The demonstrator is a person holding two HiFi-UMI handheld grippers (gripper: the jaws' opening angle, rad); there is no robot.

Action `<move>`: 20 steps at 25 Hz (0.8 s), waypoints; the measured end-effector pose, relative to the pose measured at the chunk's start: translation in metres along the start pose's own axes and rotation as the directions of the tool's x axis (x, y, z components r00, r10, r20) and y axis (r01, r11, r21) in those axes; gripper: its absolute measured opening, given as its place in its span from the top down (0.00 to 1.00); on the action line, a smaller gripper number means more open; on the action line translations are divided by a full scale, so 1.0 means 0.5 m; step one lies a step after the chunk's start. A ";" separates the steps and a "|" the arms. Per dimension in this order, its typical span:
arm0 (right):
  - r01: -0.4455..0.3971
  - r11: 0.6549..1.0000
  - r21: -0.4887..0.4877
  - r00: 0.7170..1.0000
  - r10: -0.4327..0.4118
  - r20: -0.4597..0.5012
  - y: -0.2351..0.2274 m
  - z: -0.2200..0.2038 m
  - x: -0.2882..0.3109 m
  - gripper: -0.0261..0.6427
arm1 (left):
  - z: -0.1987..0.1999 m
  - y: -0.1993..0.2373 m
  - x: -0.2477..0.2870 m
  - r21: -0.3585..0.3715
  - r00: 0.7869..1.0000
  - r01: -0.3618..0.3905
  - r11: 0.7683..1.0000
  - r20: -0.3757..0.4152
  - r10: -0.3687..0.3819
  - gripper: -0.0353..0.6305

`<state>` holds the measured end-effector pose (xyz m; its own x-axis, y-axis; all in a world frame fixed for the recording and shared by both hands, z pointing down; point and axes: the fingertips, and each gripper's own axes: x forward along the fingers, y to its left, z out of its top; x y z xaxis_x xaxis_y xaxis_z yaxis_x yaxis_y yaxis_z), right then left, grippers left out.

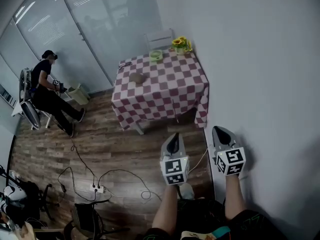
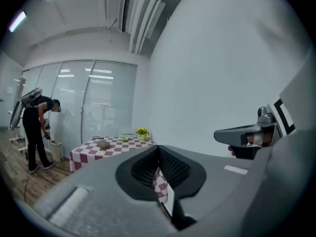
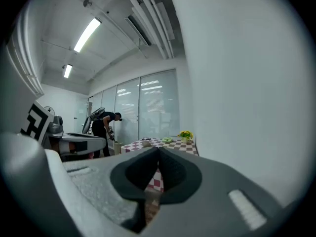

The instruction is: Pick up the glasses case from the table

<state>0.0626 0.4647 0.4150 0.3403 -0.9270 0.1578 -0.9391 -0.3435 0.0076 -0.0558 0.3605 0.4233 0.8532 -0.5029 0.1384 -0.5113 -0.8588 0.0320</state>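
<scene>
The glasses case (image 1: 137, 77) is a small brown-grey lump on the red-and-white checked tablecloth (image 1: 165, 91), across the room from me. It also shows far off in the left gripper view (image 2: 103, 144) and the right gripper view (image 3: 146, 142). My left gripper (image 1: 173, 136) and right gripper (image 1: 219, 130) are held side by side near my body, well short of the table and pointing roughly level toward it. Both sets of jaws are shut with nothing between them, as each gripper's own view shows (image 2: 158, 147) (image 3: 158, 148).
On the table stand a pot of yellow flowers (image 1: 180, 43) and a green dish (image 1: 156, 55); a white chair (image 1: 159, 38) is behind it. A white wall (image 1: 260, 74) runs close on my right. A person (image 1: 47, 91) works by the glass partition at left. Cables and a power strip (image 1: 95, 188) lie on the wooden floor.
</scene>
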 end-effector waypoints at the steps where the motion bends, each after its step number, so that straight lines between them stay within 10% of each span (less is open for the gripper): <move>1: -0.009 1.000 0.001 1.000 0.009 -0.011 0.007 -0.010 0.008 0.95 | -0.009 0.012 0.002 -0.012 1.000 -0.010 1.000 -0.012 0.010 0.93; 20: -0.021 1.000 -0.016 0.976 0.018 -0.217 -0.035 -0.087 0.415 0.95 | -0.161 0.293 0.308 -0.203 0.980 -0.136 0.970 -0.172 0.101 0.93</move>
<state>0.1479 0.2848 0.4906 0.3055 -0.8782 0.3680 -0.9468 -0.3212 0.0197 -0.0075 0.1652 0.5291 0.7668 -0.5626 0.3092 -0.6324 -0.7447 0.2132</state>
